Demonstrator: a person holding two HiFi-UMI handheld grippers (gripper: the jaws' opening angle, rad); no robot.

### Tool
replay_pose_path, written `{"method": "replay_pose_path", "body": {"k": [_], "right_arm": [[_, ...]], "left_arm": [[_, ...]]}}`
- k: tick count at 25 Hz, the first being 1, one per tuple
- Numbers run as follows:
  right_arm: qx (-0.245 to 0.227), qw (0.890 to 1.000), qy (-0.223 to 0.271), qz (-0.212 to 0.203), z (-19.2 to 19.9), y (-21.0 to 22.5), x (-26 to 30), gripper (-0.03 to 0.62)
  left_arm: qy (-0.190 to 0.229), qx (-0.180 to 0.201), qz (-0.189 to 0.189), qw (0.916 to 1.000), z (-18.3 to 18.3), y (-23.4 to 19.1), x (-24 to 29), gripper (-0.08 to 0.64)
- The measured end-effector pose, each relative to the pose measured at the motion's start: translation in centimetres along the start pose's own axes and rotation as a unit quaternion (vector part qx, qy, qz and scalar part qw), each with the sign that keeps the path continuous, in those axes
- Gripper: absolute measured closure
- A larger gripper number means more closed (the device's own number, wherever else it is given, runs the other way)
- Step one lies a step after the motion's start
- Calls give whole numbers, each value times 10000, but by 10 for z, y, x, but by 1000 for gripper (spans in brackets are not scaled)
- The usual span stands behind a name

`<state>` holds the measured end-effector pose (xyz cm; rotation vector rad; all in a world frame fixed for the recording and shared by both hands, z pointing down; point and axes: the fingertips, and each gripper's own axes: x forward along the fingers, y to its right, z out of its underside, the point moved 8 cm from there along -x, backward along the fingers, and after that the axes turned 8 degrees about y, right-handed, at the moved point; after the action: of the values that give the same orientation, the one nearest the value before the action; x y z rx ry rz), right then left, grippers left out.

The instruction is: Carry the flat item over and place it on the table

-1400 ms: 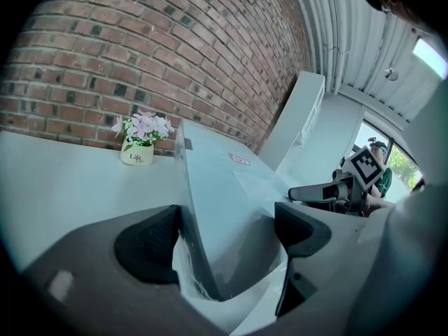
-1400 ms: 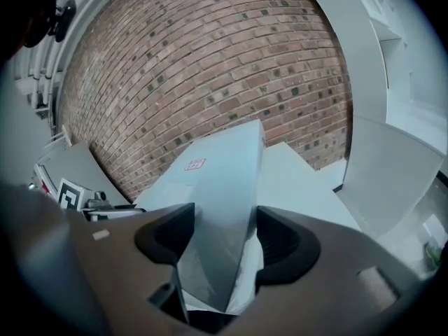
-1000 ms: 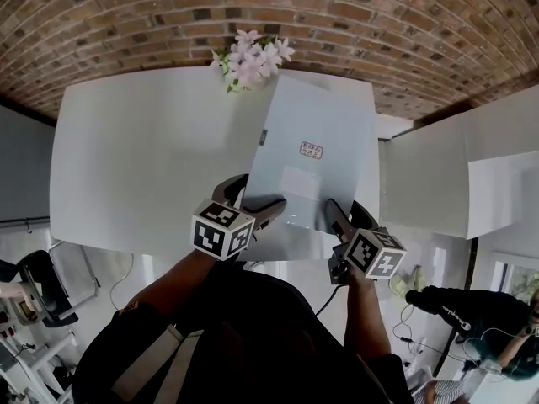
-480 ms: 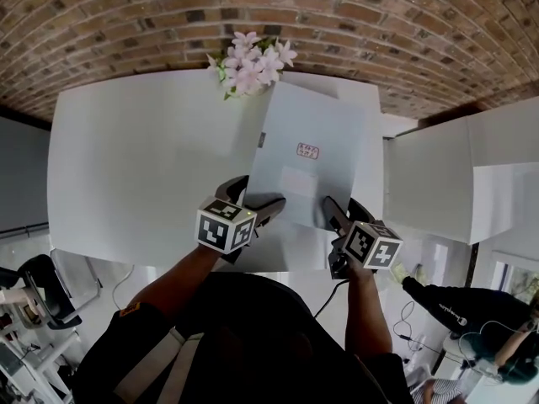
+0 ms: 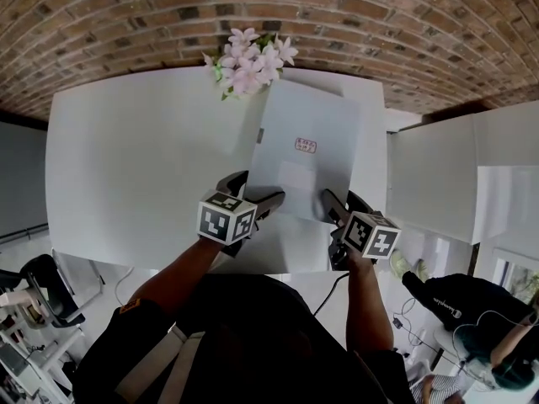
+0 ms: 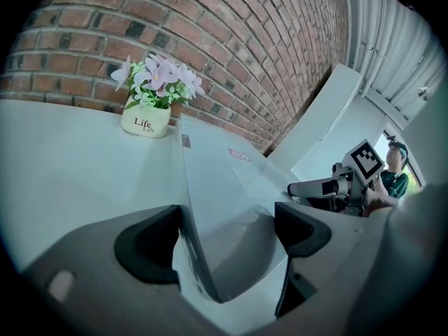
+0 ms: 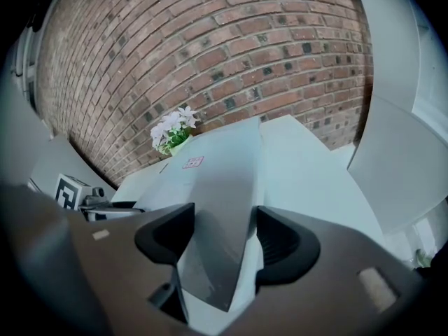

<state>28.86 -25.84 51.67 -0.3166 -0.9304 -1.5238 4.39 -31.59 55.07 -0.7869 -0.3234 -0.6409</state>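
The flat item is a thin pale grey panel with a small pink label, held out over the right part of the white table. My left gripper is shut on its near left corner, and my right gripper is shut on its near right corner. In the left gripper view the flat item runs away from the left gripper, its edge against the left pad. In the right gripper view the flat item sits squeezed in the right gripper. Its far edge points at the brick wall.
A white pot of pink flowers stands at the table's far edge by the brick wall, just left of the panel's far corner. A second white table adjoins on the right. A person in dark clothes is at lower right; a chair is at lower left.
Both grippers have carried the flat item forward, farther over the table and closer to the flowers. The grip on both corners is unchanged.
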Motion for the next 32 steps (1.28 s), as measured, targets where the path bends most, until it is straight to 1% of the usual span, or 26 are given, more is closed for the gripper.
{"method": "replay_pose_path", "body": {"k": [7,12,16,20,26,32], "right_arm": [[31,9999,-147,-7,2,6,15,311],[24,9998,-213,4,3,7,20,310],[46,9996,-294,-11,7,8,28,310],[27,9993,-355,73,13,11,34,310],[-60,9988,-444,196,18,11,40,310],[-78,9991,-327,252,23,10,42,310]], "left_arm": [[-114,-78,-66,9999,3,-10,9,117],[-169,-116,-41,9998,0,-11,11,117],[-245,-62,-57,9997,7,-16,14,117],[-304,66,-174,9994,7,-18,17,117],[-417,182,-232,9987,18,-26,24,117],[-386,257,-250,9986,21,-29,25,117]]}}
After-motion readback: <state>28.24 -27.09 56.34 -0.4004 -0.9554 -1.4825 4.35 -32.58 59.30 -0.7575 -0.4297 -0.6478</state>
